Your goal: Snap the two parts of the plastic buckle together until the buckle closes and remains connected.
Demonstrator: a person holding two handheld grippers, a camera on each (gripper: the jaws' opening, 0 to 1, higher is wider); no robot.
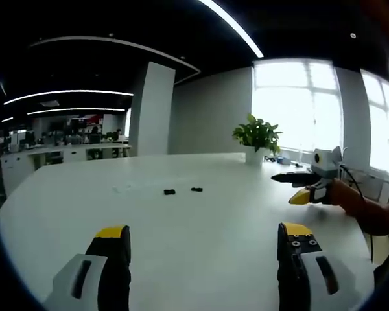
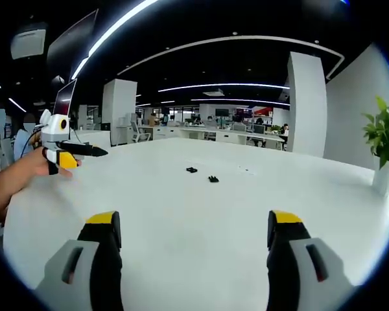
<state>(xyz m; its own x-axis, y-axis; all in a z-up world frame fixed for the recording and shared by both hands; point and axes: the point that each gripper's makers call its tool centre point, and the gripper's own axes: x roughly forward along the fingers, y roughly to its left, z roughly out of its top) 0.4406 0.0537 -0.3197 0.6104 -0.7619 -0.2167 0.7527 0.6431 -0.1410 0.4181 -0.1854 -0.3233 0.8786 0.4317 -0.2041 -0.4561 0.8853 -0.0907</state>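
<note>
Both buckle parts (image 1: 169, 192) (image 1: 196, 190) are lying apart on the table (image 1: 201, 253), untouched; left gripper (image 1: 204, 236) and right gripper (image 2: 194, 228) are hovering wide open, holding nothing.

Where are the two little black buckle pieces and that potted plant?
left buckle piece (image 1: 169, 192): left gripper view, middle of the piece.
right buckle piece (image 1: 196, 190): left gripper view, middle of the piece.
potted plant (image 1: 257, 134): left gripper view, on its leaves.
</note>
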